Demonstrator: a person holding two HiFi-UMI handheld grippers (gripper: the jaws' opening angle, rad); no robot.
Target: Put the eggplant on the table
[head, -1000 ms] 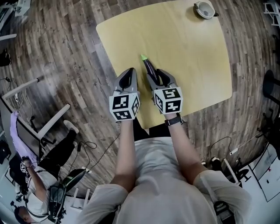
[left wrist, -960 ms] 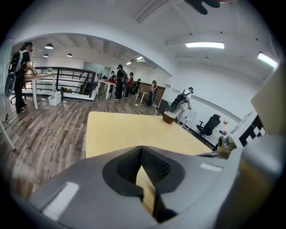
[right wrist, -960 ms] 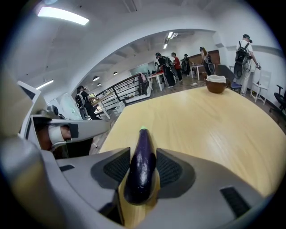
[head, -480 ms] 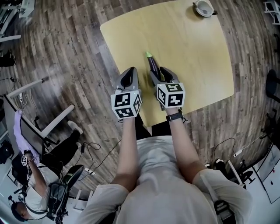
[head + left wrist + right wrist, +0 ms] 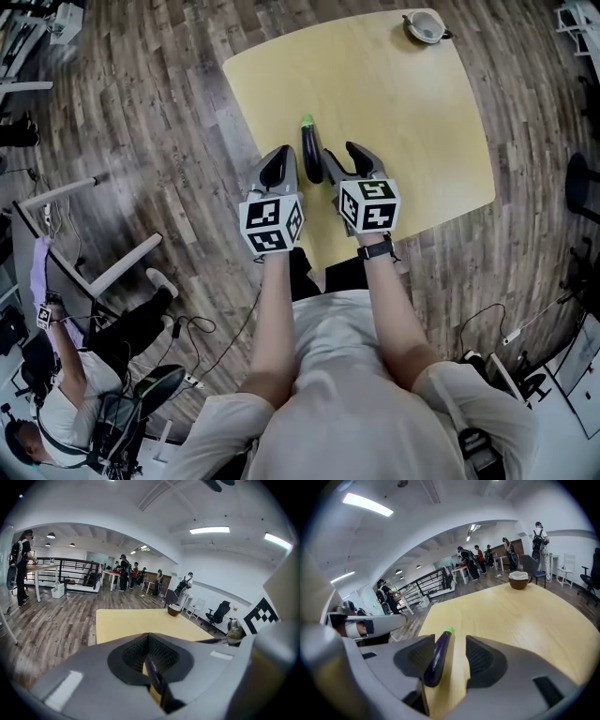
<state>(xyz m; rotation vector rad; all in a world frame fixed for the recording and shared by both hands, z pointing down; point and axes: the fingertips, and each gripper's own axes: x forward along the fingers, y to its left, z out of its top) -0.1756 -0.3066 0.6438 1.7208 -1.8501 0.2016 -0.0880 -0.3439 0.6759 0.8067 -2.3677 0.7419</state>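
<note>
A dark purple eggplant (image 5: 310, 153) with a green stem lies on the yellow table (image 5: 412, 122), stem pointing away from me. My right gripper (image 5: 342, 155) hovers just right of it and its jaws are opening. In the right gripper view the eggplant (image 5: 438, 656) shows between the jaws, close by the left pad (image 5: 417, 656), with a wide gap to the right one. My left gripper (image 5: 278, 161) hangs to the eggplant's left over the table's near corner. In the left gripper view the left gripper (image 5: 149, 641) has its jaws together with nothing in them.
A small bowl (image 5: 424, 25) stands at the table's far right corner, also seen as a brown bowl (image 5: 518, 580) in the right gripper view. Wooden floor surrounds the table. A seated person and desks (image 5: 66, 403) are at the lower left; several people stand far off.
The right jaws have spread wider and let go of the eggplant, which now lies on the table to their left. Both grippers have lifted a little.
</note>
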